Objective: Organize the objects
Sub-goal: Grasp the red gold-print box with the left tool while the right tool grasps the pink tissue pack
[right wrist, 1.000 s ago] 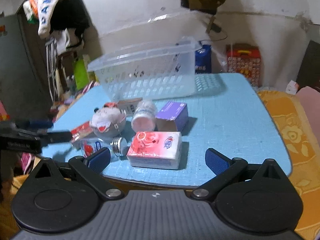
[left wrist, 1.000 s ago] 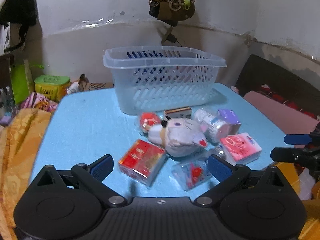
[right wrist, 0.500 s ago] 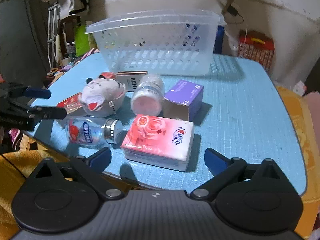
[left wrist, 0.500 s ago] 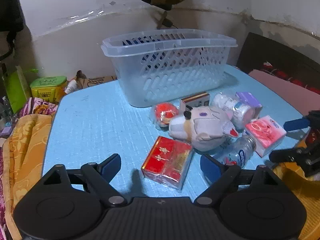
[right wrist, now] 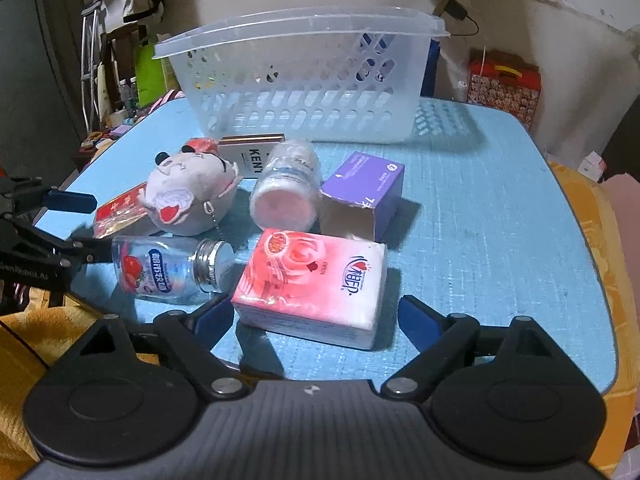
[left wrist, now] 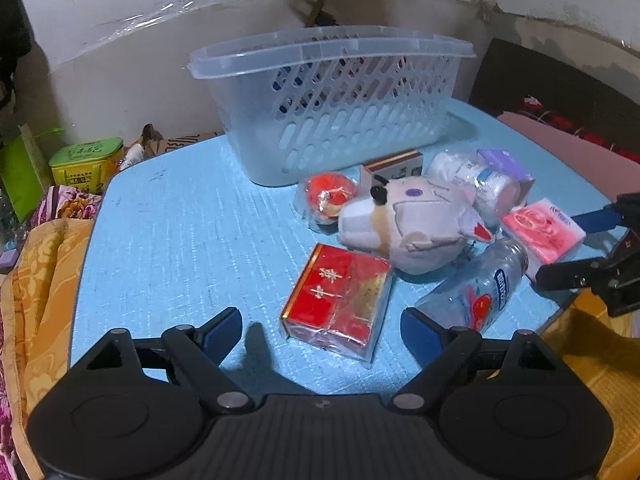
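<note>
A clear plastic basket (left wrist: pixel 340 108) (right wrist: pixel 304 76) stands at the back of the blue table (left wrist: pixel 180 232). In front of it lies a pile: a red box (left wrist: pixel 338 300), a grey plush toy (left wrist: pixel 412 220) (right wrist: pixel 188 192), a clear bottle with a metal cap (left wrist: pixel 476 288) (right wrist: pixel 172 268), a pink tissue pack (right wrist: pixel 312 280) (left wrist: pixel 542 232), a purple box (right wrist: pixel 364 192), a white jar (right wrist: pixel 288 188) and a red wrapped item (left wrist: pixel 330 196). My left gripper (left wrist: pixel 322 334) is open, just before the red box. My right gripper (right wrist: pixel 316 316) is open, its fingers either side of the tissue pack's near end.
A Kent carton (right wrist: pixel 252 152) lies against the basket. A green tin (left wrist: pixel 86 162) and clutter sit beyond the table's left edge. Orange cloth (left wrist: pixel 40 280) hangs by the left side. A red patterned box (right wrist: pixel 504 88) stands at the back right.
Both grippers have moved forward and lower toward the pile. The left now faces the red box, the right has closed in on the tissue pack. The objects have not moved.
</note>
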A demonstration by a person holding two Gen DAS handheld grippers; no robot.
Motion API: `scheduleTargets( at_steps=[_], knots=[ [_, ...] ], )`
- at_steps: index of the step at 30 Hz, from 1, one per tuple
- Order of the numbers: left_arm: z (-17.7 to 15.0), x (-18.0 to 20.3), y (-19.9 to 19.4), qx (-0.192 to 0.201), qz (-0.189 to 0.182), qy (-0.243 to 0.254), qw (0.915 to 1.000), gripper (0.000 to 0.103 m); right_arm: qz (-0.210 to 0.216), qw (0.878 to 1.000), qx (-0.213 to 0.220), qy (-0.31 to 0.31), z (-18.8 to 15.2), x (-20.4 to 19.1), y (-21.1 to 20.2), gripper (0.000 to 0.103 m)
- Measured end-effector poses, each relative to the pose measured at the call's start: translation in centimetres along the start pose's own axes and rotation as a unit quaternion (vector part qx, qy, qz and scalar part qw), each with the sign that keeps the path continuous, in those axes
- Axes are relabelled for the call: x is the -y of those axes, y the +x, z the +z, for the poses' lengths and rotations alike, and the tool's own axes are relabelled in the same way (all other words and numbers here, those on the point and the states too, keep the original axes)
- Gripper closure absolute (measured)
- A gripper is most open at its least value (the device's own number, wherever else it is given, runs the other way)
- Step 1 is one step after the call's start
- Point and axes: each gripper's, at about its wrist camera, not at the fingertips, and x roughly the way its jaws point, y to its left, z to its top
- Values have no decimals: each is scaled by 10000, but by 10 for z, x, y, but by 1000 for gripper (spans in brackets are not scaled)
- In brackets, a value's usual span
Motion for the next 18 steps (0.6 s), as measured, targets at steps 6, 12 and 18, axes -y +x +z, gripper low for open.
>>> scheduleTargets(
  at_steps=[6,12,18],
  knots=[
    [3,3,7,-11,-25,20,10000,40,-150,9995,-23,-284,1,-10,4,19],
    [2,9,4,41,89,100,9999,43,-94,9997,-7,-220,2,-7,2,24],
    [1,3,-9,310,160,-107,9993,43,-83,9991,419,53,-1,5,-19,24]
  ],
)
